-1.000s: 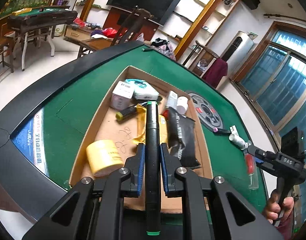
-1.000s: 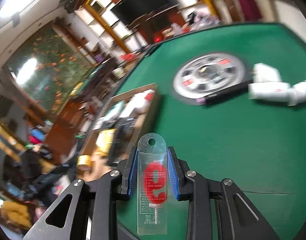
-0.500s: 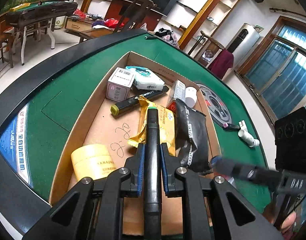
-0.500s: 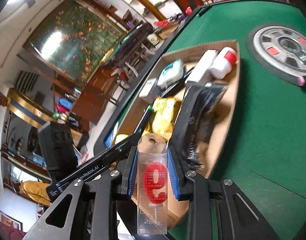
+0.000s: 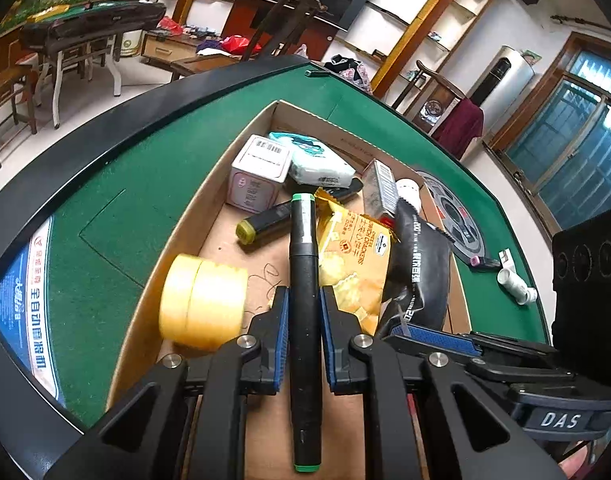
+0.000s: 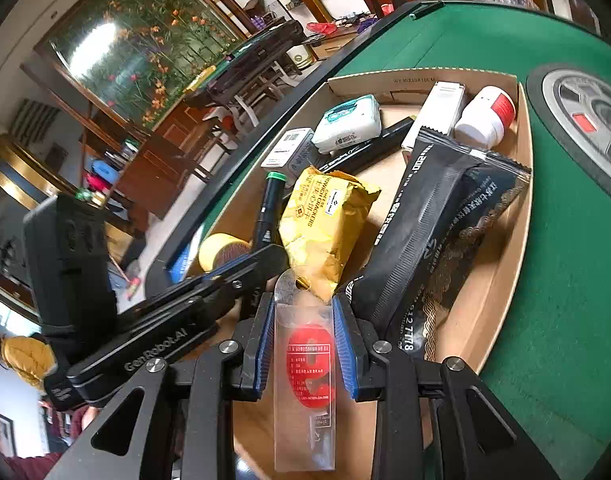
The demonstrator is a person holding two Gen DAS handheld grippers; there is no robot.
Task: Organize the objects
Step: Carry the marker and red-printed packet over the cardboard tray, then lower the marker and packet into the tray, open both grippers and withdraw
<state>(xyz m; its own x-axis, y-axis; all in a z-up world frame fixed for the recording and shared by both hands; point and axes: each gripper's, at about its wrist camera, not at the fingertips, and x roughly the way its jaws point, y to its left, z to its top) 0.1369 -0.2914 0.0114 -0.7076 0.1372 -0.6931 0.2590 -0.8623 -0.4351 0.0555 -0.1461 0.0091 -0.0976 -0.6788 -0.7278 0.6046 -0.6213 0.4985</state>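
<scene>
Both tongs over the cardboard box for drop-off: left tongs clamp black marker lengthwise; right tongs pinch clear red-labelled packet above the crackers.

"DAS" on the right gripper, "GenRobot.AI" on the left gripper, "SANDWICH CRACKERS" on the yellow snack bag, "7778" on the black pouch
</scene>
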